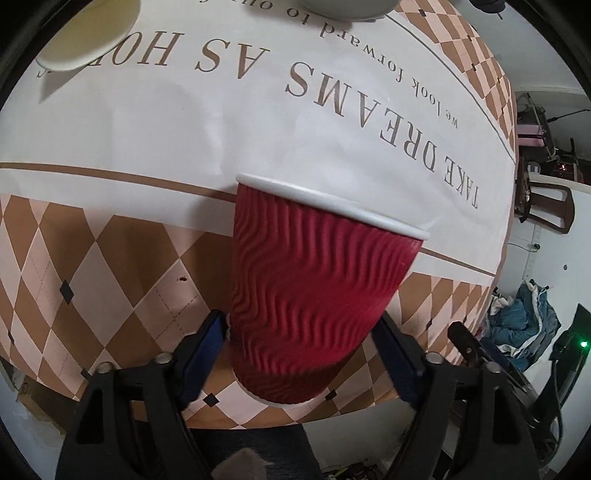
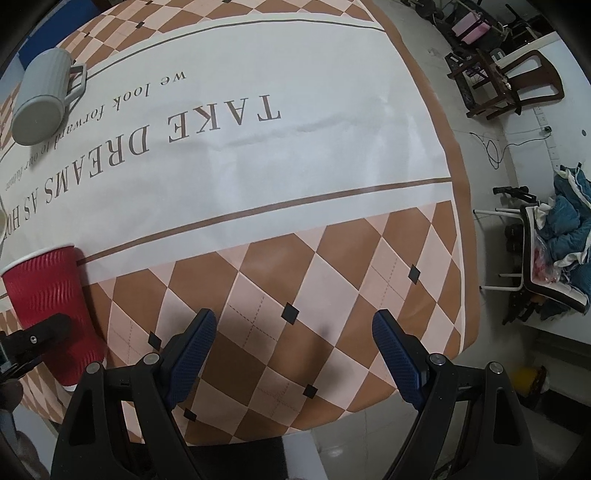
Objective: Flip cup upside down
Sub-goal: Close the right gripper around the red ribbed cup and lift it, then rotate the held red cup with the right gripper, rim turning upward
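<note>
A red ribbed paper cup [image 1: 314, 291] with a white rim stands upright on the tablecloth near the table's front edge. My left gripper [image 1: 303, 339] has its blue fingers on either side of the cup's lower half, close to its walls; I cannot tell whether they press on it. The cup also shows at the left edge of the right wrist view [image 2: 51, 302], with the left gripper's black finger in front of it. My right gripper [image 2: 293, 334] is open and empty above the checkered border, to the right of the cup.
A grey ribbed mug [image 2: 44, 99] stands upside down at the far left. A cream plate [image 1: 88, 33] and a pale bowl [image 1: 347, 7] sit at the far side. The table edge [image 2: 465, 206] drops to the floor on the right, with chairs [image 2: 517, 85] beyond.
</note>
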The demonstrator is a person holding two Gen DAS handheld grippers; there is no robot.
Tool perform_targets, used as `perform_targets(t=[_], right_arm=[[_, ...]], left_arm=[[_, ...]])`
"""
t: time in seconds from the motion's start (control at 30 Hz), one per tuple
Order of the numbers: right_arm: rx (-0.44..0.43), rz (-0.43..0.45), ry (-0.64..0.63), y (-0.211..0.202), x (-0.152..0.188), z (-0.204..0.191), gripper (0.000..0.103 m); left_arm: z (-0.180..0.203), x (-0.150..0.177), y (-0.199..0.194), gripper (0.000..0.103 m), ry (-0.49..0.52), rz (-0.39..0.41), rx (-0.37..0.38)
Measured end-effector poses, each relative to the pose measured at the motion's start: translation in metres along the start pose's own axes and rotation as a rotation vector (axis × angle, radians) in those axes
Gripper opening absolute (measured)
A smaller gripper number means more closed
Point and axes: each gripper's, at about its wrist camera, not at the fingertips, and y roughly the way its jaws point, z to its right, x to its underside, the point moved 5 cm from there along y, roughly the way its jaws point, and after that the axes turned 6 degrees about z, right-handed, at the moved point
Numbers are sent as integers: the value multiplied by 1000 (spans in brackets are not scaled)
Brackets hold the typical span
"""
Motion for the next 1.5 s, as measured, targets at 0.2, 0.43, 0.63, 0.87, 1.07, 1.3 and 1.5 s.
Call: perform_targets(t=[0.2,0.43,0.63,0.87,1.07,1.3,1.5], right_arm=[[-24,-4,21,3,-18,10,88],[-109,42,0,-9,-23,8,91],[-119,219,-257,-69,-29,-27,95],[6,402,-897,-127,-14,-114,95],[304,511,-1697,-107,57,-189,90],[626,623,-2380,-58,107,-189,90],[833,757,-2778,-27,118,-181,90]], left_arm=[[-8,5,-7,96,20,16,-4],[2,8,-42,97,69,86,20],[12,1,-123,103,277,374,-80],[-61,7,-132,103,332,499,-476],[-125,29,-73,103,174,318,-517],[-155,47,-46,103,81,265,-490],[-177,49,-41,103,3,275,-464]])
